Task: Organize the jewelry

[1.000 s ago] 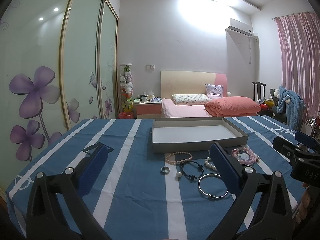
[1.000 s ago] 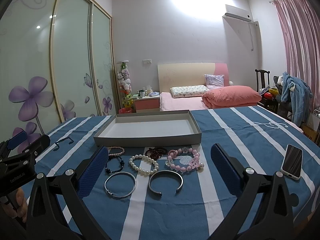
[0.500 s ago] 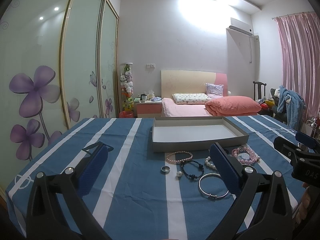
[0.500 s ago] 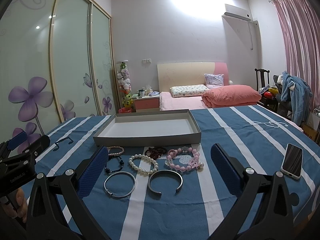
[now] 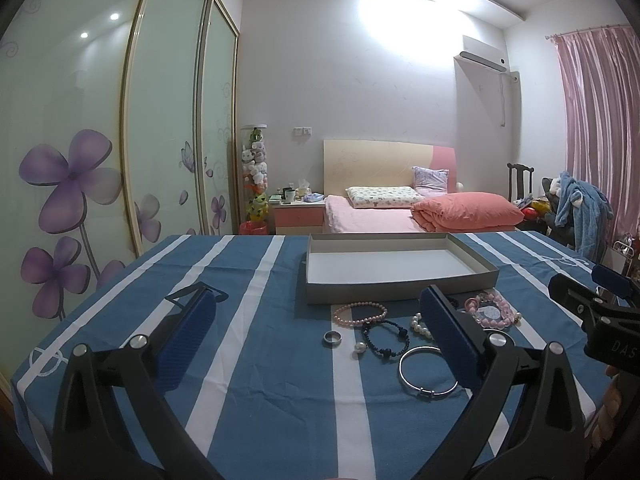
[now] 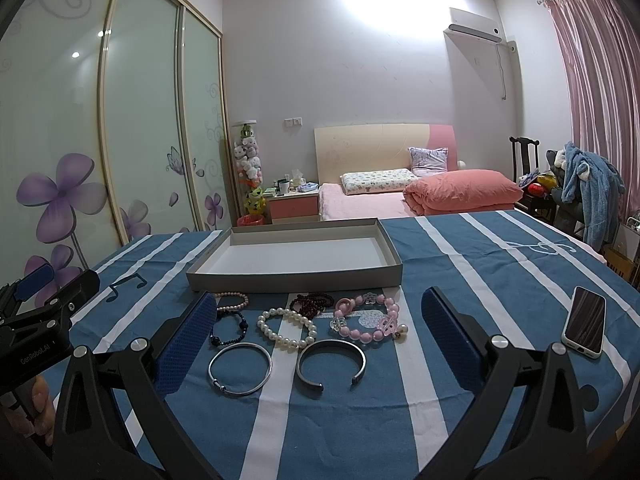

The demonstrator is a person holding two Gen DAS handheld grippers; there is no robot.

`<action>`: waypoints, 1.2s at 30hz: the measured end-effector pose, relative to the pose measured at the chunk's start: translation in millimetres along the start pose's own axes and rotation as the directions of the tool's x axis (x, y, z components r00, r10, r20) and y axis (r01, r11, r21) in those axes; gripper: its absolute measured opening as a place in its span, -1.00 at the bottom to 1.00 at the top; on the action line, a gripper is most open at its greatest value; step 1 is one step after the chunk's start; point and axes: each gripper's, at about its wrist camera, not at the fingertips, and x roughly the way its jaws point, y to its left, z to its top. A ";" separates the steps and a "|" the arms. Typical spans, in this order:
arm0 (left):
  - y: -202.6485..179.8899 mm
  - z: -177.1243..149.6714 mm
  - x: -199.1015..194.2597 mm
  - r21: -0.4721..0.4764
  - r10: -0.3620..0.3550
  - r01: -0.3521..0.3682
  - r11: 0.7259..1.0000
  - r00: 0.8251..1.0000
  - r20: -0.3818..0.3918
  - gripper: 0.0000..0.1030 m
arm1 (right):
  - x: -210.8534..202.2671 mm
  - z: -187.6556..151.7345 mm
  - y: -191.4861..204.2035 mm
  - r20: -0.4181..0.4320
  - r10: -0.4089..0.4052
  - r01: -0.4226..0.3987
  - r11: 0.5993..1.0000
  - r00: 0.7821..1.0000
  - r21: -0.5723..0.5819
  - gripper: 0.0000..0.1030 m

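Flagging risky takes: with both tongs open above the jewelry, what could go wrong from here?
1. The white pearl bracelet, dark red bead bracelet and pink bead bracelet lie close together; a grasp could drag a neighbour.
2. The loose pearl could roll off when nudged.
3. The thin silver bangle lies flat and may slip from the pads.

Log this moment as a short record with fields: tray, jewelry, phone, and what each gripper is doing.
tray: grey box tray, nothing in it
jewelry: all on the striped cloth in front of the tray; silver bangle, open cuff, pearl bracelet, pink bead bracelet, small ring
phone: right of the jewelry
left gripper: open, holding nothing
right gripper: open, holding nothing
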 end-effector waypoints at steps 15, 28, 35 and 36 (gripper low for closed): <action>0.9 -3.2 -2.1 -0.001 0.000 0.000 1.000 1.000 -0.001 0.92 | 0.6 -0.1 -0.8 -0.001 0.000 0.000 1.000 1.000 0.002 0.97; 1.9 -9.0 3.8 -0.002 0.001 -0.001 1.000 1.000 -0.012 0.93 | 4.8 -6.2 -2.6 -0.012 -0.005 0.005 1.000 1.000 0.009 0.97; -2.0 -16.8 22.0 -0.001 0.004 -0.004 1.000 0.999 -0.049 0.93 | 19.7 -14.9 -12.0 -0.050 -0.013 0.014 1.000 0.999 0.024 0.97; -2.5 -16.8 24.9 -0.003 0.002 -0.002 1.000 0.998 -0.061 0.93 | 23.0 -15.4 -13.4 -0.063 -0.016 0.017 1.000 0.998 0.024 0.97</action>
